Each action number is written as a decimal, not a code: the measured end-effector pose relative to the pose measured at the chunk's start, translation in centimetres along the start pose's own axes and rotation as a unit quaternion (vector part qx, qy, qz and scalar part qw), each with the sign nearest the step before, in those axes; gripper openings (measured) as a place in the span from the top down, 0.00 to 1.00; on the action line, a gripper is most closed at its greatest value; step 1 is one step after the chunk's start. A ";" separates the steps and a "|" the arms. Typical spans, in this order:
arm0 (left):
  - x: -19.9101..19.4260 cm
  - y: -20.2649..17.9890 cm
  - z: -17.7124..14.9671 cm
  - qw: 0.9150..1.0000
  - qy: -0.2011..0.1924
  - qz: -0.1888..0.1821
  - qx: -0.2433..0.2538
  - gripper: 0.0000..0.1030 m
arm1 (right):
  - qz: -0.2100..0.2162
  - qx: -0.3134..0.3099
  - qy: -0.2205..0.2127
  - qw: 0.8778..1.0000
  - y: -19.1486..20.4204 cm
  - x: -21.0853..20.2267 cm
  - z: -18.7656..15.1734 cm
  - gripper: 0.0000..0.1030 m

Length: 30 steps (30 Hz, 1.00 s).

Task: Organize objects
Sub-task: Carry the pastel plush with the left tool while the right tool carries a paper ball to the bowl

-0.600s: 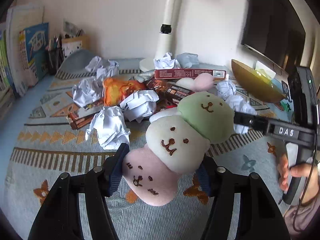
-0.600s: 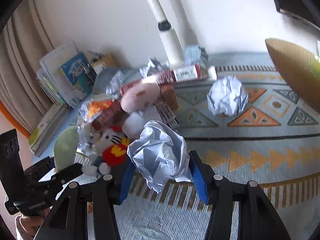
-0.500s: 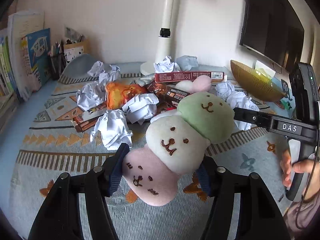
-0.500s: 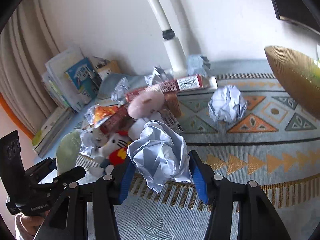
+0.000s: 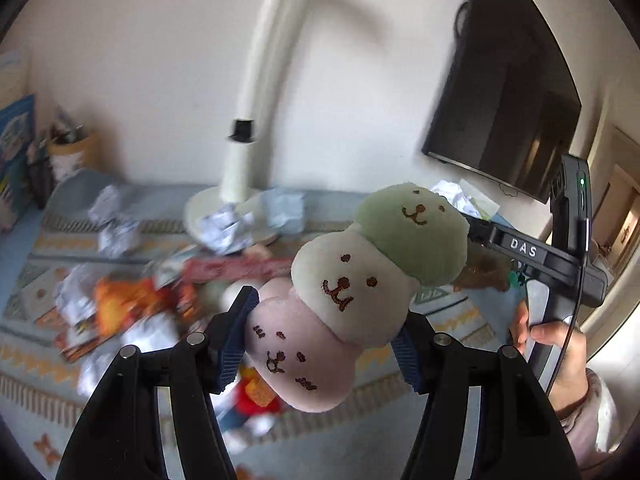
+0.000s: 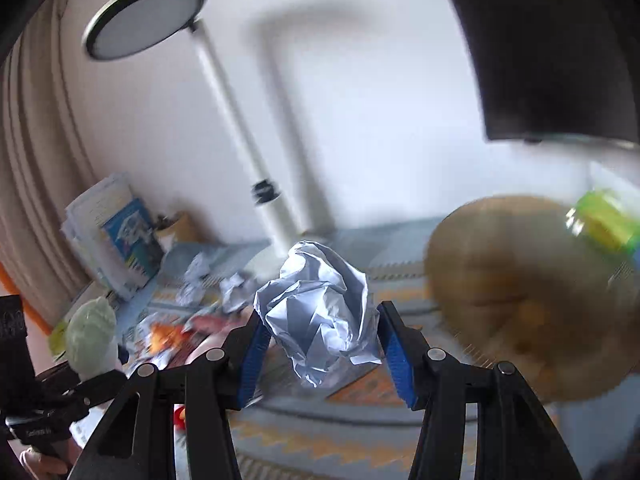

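Note:
My left gripper [image 5: 320, 340] is shut on a plush toy [image 5: 356, 284] made of pink, cream and green balls with stitched faces, held high above the patterned mat [image 5: 400, 412]. My right gripper [image 6: 320, 340] is shut on a crumpled white paper ball [image 6: 320, 312], also lifted in the air. The plush's green top [image 6: 90, 336] shows at the left of the right wrist view. The right gripper's body [image 5: 560, 264] shows at the right of the left wrist view, above the holding hand [image 5: 560, 356].
A blurred pile of paper balls [image 5: 116, 236], orange snack packets [image 5: 124, 304] and a red box [image 5: 232, 268] lies on the mat. A white lamp post [image 5: 248, 160] stands behind. A woven bowl [image 6: 520, 300] sits right, books [image 6: 116, 232] left, a dark screen [image 5: 504, 92] on the wall.
Both grippers have risen and tilted upward with their loads still held. The pile on the mat now sits lower and blurred, and the woven bowl looms larger in the right wrist view.

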State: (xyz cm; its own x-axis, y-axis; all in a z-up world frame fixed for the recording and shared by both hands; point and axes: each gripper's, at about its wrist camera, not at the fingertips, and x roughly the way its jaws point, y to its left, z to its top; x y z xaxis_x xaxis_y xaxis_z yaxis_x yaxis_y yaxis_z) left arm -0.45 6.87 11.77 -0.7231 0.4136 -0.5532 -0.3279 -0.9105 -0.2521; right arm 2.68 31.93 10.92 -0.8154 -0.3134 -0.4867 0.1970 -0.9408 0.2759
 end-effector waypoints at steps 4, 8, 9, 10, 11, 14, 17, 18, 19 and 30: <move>4.8 -3.4 2.8 1.000 0.009 -0.023 0.008 0.41 | -0.041 0.013 -0.028 0.999 -4.3 0.1 3.3 0.49; 9.3 -7.1 5.8 0.999 0.011 -0.024 0.019 0.41 | -0.128 0.012 -0.053 0.990 -9.1 0.6 5.2 0.49; 10.0 -8.2 6.2 0.999 0.009 -0.026 0.025 0.41 | -0.135 0.028 -0.056 0.989 -10.8 0.6 5.2 0.49; 10.9 -9.2 6.7 0.999 0.008 -0.025 0.034 0.41 | -0.131 0.047 -0.059 0.989 -12.2 0.3 5.1 0.49; 12.0 -10.4 7.3 0.999 0.008 -0.023 0.045 0.41 | -0.117 0.076 -0.059 0.988 -13.8 0.1 4.8 0.49; 15.3 -13.1 8.6 0.997 0.017 -0.018 0.071 0.41 | -0.112 0.109 -0.061 0.986 -16.2 -0.2 4.0 0.49; 18.4 -15.1 9.3 0.995 0.028 -0.002 0.091 0.41 | -0.139 0.107 -0.053 0.983 -17.3 0.2 3.8 0.49; 19.1 -15.6 9.2 0.995 0.034 -0.003 0.093 0.41 | -0.128 0.117 -0.049 0.984 -17.6 0.6 3.4 0.49; 19.7 -16.0 9.1 0.995 0.038 -0.007 0.094 0.41 | -0.117 0.126 -0.046 0.984 -17.9 0.8 3.2 0.49; 21.1 -17.1 7.3 0.993 0.061 -0.005 0.097 0.17 | -0.082 0.158 -0.051 0.983 -18.1 0.1 2.7 0.14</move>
State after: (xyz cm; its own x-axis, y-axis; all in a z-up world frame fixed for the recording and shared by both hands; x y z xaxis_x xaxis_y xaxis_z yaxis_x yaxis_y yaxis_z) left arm -14.53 31.10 10.20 -0.6450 0.4084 -0.6459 -0.4536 -0.8848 -0.1065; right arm -2.49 49.29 8.12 -0.8752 -0.1309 -0.4657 -0.1079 -0.8856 0.4517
